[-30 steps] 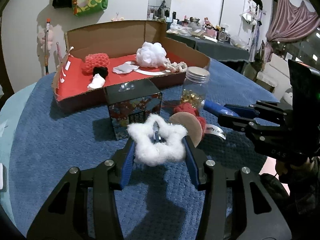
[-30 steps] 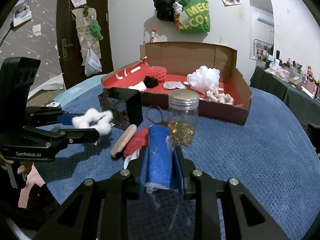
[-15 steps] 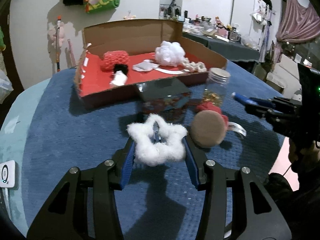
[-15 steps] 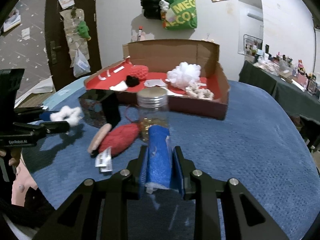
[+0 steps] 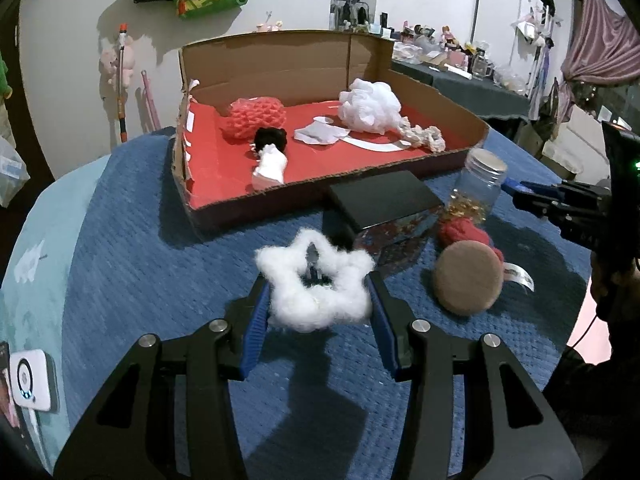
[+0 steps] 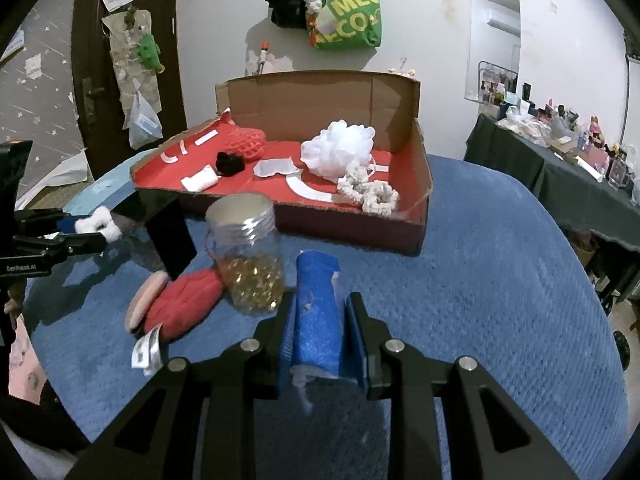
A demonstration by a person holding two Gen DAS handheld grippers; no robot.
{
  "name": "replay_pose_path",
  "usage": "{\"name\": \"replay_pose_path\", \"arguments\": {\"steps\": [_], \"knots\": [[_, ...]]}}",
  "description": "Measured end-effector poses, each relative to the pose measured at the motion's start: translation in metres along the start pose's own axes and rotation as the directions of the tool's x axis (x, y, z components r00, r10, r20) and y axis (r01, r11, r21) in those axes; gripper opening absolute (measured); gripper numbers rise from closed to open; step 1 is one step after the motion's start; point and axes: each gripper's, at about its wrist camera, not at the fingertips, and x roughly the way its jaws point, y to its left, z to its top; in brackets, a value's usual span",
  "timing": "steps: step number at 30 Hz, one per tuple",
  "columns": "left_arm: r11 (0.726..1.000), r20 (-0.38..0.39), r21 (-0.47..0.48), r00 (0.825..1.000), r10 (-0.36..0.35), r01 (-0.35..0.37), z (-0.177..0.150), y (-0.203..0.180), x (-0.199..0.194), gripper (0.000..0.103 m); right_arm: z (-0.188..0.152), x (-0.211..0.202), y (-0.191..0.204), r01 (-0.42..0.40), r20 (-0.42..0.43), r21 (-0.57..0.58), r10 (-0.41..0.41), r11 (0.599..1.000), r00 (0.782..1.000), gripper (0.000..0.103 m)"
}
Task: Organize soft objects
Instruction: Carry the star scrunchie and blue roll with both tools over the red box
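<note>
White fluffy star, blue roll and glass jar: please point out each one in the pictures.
white fluffy star (image 5: 316, 304), left wrist view, its lower fluffy rim
blue roll (image 6: 316, 316), right wrist view, middle of its side
glass jar (image 6: 250, 256), right wrist view, its clear wall

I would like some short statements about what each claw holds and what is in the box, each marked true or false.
1. The left claw holds a white fluffy star. True.
2. The right claw is empty. False: it grips a blue roll.
3. The white pouf lies inside the cardboard box. True.
4. The jar stands inside the box. False: it stands on the blue cloth in front of it.
5. The red knit item lies beside the jar. True.
</note>
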Motion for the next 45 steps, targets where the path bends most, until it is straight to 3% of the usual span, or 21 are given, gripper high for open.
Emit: {"name": "replay_pose_path", "arguments": {"steps": [15,26,37,45], "knots": [[0.999,-0.017,0.017,0.999,0.040,-0.039,0.016,0.029,0.008,0.044,0.023,0.019,-0.007,-0.006,-0.023,-0.017,0.006,1.000,1.000,0.027],[0.999,-0.010,0.035,1.000,0.028,-0.028,0.029,0.037,0.009,0.044,0.036,0.025,-0.008,-0.026,-0.026,-0.029,0.025,0.999,0.999,0.027],[0.991,-0.024,0.099,0.996,-0.086,0.088,0.072,0.032,0.029,0.044,0.068,0.046,-0.019,-0.163,-0.025,-0.030,0.162,0.986,0.986,0.027],[0.971,-0.082,0.120,0.977,-0.198,0.207,0.105,0.023,0.068,0.044,0.097,0.081,-0.016,-0.210,-0.080,-0.071,0.204,0.975,0.976,0.027]]}}
